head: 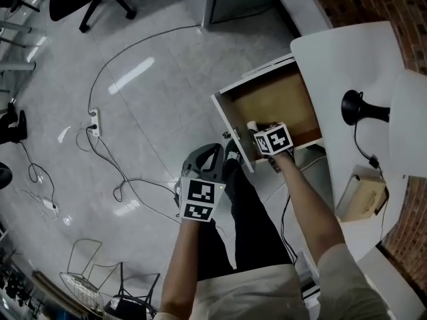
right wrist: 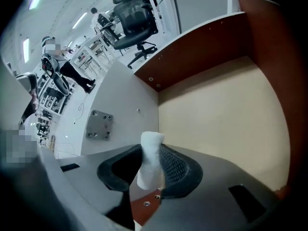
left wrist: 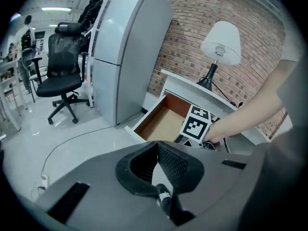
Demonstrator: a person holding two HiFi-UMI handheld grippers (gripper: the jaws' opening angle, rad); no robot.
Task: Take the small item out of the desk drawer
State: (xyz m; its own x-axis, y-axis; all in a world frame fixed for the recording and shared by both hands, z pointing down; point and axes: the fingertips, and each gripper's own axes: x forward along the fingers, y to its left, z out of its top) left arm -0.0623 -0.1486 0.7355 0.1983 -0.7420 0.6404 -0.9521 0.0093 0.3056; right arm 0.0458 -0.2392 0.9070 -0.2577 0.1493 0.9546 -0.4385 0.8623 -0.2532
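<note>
pads of your right gripper [right wrist: 153,163] are pinched on the small white item [right wrist: 152,141]. the item stands upright between them and its top pokes out past the jaw tips. the jaws sit fairly wide because the item fills the gap. that gripper points steeply down into the open drawer [head: 277,102] at its front end, so the item hangs over the pale drawer floor, close to the white front panel. the drawer is pulled out of the white desk [head: 347,59], which carries a lamp [left wrist: 220,42] with a black base. your left gripper [head: 212,153] is outside the drawer, just beside its front panel and over the grey tiled floor [head: 147,79]. its jaws are closed together, tip to tip, with nothing between them. cables [head: 110,152] trail across that floor, and a black office chair [left wrist: 62,76] stands near a tall grey cabinet [left wrist: 125,47].
</note>
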